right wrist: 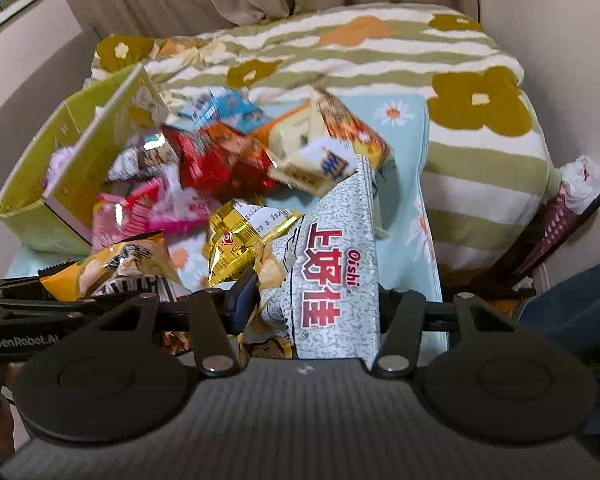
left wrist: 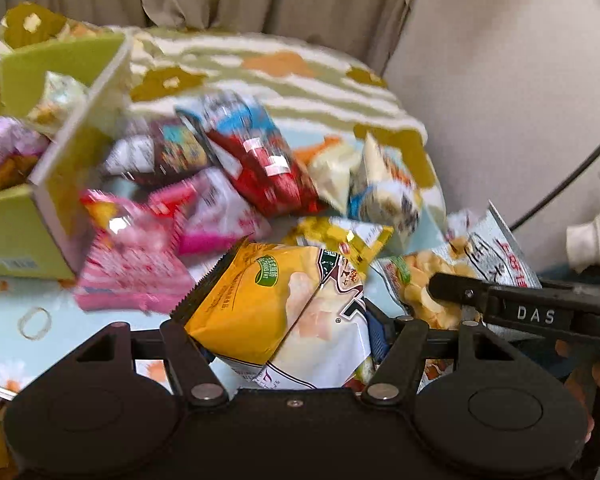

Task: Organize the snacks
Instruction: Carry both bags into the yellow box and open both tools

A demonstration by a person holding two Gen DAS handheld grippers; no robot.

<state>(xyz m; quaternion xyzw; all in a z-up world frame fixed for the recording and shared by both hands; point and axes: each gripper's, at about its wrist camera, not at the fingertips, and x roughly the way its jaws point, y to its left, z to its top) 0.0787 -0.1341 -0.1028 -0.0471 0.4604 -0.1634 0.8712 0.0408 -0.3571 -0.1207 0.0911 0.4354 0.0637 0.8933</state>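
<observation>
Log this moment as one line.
left gripper: shut on yellow chip bag | right gripper: shut on grey Oishi bag | green cardboard box: open

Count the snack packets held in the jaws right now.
2. The left gripper holds a yellow chip bag; the right gripper holds a grey Oishi bag. Loose packets lie on the bed beyond, uncounted.

Far snack packets motion-blurred

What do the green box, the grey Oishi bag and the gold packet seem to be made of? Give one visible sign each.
Green box: likely matte cardboard; its cut wall edge shows pale.
Grey Oishi bag: probably plastic film, with creases.
Gold packet: apparently metallised foil; bright glints.
</observation>
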